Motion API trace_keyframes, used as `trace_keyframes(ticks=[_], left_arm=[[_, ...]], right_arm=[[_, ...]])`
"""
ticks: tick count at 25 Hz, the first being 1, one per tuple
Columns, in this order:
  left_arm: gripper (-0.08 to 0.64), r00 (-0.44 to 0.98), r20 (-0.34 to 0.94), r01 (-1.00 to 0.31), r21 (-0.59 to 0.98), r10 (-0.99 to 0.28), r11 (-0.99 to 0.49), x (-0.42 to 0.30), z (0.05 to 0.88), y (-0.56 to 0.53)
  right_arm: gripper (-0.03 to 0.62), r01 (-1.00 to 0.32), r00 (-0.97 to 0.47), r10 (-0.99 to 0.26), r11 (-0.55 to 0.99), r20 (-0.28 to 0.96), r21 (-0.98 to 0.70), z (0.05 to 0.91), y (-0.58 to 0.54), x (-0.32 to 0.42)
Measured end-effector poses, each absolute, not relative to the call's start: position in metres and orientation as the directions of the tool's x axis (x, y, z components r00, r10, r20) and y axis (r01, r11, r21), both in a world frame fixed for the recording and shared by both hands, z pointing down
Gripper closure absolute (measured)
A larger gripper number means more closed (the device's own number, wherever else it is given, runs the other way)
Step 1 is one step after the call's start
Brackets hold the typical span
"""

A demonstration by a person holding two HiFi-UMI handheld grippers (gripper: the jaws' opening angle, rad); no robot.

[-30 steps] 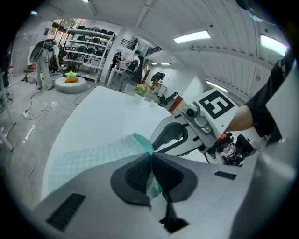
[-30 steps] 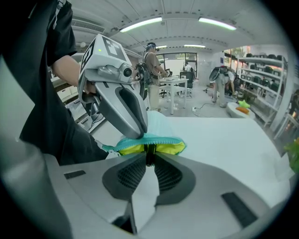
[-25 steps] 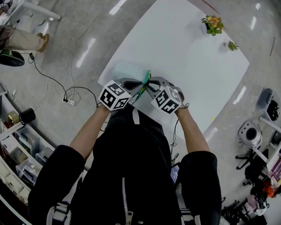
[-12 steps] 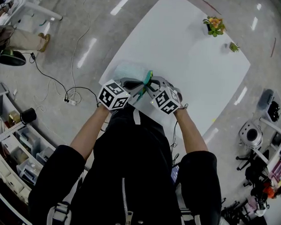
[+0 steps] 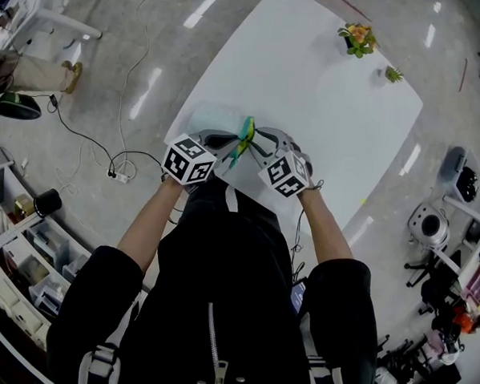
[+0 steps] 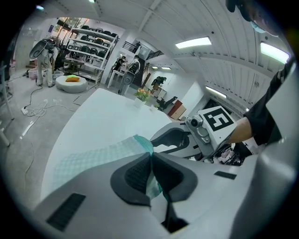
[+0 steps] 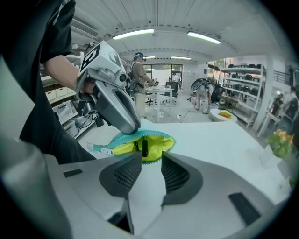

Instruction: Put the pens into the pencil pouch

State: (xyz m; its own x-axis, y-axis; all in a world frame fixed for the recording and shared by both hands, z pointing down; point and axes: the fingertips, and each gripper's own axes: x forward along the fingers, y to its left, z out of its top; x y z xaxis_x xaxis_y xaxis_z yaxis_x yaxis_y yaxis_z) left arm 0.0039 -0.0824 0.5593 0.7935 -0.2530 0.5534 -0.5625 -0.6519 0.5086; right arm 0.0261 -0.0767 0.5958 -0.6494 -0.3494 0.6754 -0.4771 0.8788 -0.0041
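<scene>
Jaws: left gripper (image 6: 151,154) pinches pouch (image 6: 100,156); right gripper (image 7: 152,161) just opening, empty; white table (image 5: 309,94), shelving (image 6: 88,46).

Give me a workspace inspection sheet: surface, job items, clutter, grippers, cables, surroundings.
Surface: white table.
Job's things: pouch unzipped at the near edge, yellow lining showing; dark slim thing inside, possibly a pen; no loose pens seen.
Clutter: flower pot and small plant at the far corner.
Grippers: left gripper shut on the pouch rim; right gripper open, jaws have just been opening, nothing between them.
Cables: black cable and power strip on the floor.
Surroundings: shelves at the left.
</scene>
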Motion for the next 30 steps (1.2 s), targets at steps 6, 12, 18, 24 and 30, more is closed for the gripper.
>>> trace_keyframes(ticks=[6, 12, 18, 24, 30], left_arm=[[0.525, 0.746, 0.599, -0.614, 0.452, -0.289, -0.647, 0.004, 0.576, -0.089], [0.525, 0.674, 0.671, -0.675, 0.389, -0.31, -0.627, 0.008, 0.607, -0.093], [0.523, 0.6, 0.737, -0.702, 0.299, -0.311, -0.646, 0.013, 0.632, -0.085], [0.49, 0.588, 0.721, -0.723, 0.265, -0.367, -0.638, 0.014, 0.625, -0.077], [0.488, 0.591, 0.623, -0.757, 0.208, -0.512, -0.62, -0.003, 0.577, -0.078]], right_arm=[[0.462, -0.601, -0.62, -0.426, 0.798, 0.659, -0.049, 0.591, -0.072, 0.064], [0.454, -0.696, -0.584, -0.493, 0.713, 0.645, -0.086, 0.588, -0.061, 0.099], [0.454, -0.774, -0.545, -0.549, 0.62, 0.633, -0.128, 0.588, -0.051, 0.126], [0.451, -0.846, -0.492, -0.625, 0.509, 0.606, -0.162, 0.585, -0.051, 0.151], [0.529, -0.916, -0.382, -0.748, 0.385, 0.542, -0.115, 0.556, -0.059, 0.167]])
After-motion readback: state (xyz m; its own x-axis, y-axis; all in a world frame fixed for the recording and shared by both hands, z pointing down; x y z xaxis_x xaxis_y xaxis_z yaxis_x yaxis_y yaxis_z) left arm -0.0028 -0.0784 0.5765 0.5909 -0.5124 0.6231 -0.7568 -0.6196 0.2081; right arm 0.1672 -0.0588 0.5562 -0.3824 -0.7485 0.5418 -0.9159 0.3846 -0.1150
